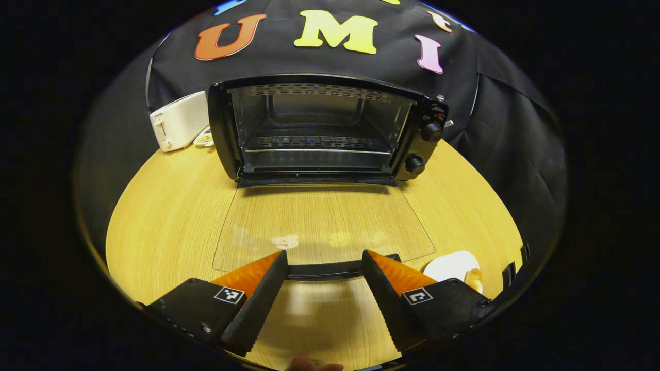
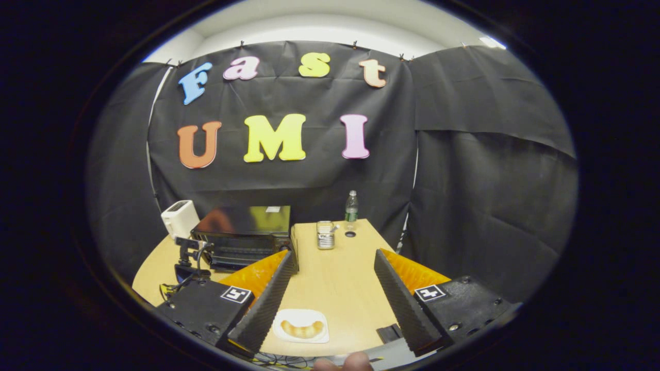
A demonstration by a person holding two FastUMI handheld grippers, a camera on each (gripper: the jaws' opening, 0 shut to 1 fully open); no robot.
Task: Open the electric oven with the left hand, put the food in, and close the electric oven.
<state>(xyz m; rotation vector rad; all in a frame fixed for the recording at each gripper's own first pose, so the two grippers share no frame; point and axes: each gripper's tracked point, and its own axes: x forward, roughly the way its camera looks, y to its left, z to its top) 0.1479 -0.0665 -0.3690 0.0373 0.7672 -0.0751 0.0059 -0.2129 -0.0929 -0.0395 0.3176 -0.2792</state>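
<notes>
**Left gripper view: oven open, food still on its plate**

Left gripper view gives me the black electric oven (image 1: pixel 330 131) at the far edge of the round wooden table (image 1: pixel 170 221), its glass door (image 1: pixel 322 226) folded flat toward me. The oven cavity holds a wire rack (image 1: pixel 317 141) with nothing on it. My left gripper (image 1: pixel 324 260) stands wide, fingers either side of the door's black handle bar (image 1: pixel 325 269), not pressing it. A white toaster (image 1: pixel 178 121) sits just left of the oven.

In the right gripper view my right gripper (image 2: pixel 334 257) is also wide and holds nothing. Between its fingers, at the table's near edge, lies a white square plate (image 2: pixel 301 325) carrying a pale curved pastry (image 2: pixel 302 329). Farther back stand a ribbed metal can (image 2: pixel 325 235) and a clear plastic bottle (image 2: pixel 351 207).
</notes>
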